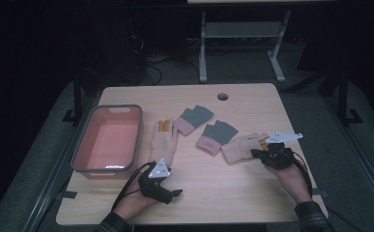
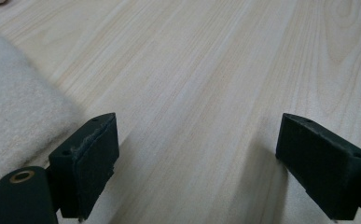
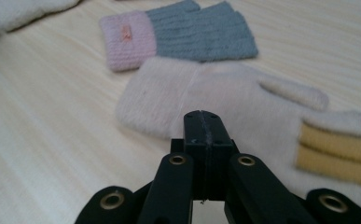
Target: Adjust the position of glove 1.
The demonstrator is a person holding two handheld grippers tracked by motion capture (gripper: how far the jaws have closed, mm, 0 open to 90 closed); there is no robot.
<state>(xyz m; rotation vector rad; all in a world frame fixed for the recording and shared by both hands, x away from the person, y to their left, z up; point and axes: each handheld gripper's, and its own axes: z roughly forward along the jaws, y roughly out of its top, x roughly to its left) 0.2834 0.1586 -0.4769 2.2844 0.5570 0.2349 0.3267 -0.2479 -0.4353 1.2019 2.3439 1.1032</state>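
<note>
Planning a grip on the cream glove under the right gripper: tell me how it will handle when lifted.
The cream glove looks like soft fleece lying flat, so it will probably droop. It seems light. Its fuzzy surface should grip rather than slip. The right gripper, jaws shut, is not holding it.

Beyond the light wooden table (image 1: 252,99), a white metal frame (image 1: 245,34) stands on dim grey floor (image 1: 300,96), with darkness around.

Wooden table (image 1: 233,193), pink bin (image 1: 108,137) at left, four gloves: two cream (image 1: 164,140) (image 1: 240,147), two grey-and-pink (image 1: 193,119) (image 1: 216,136).
</note>
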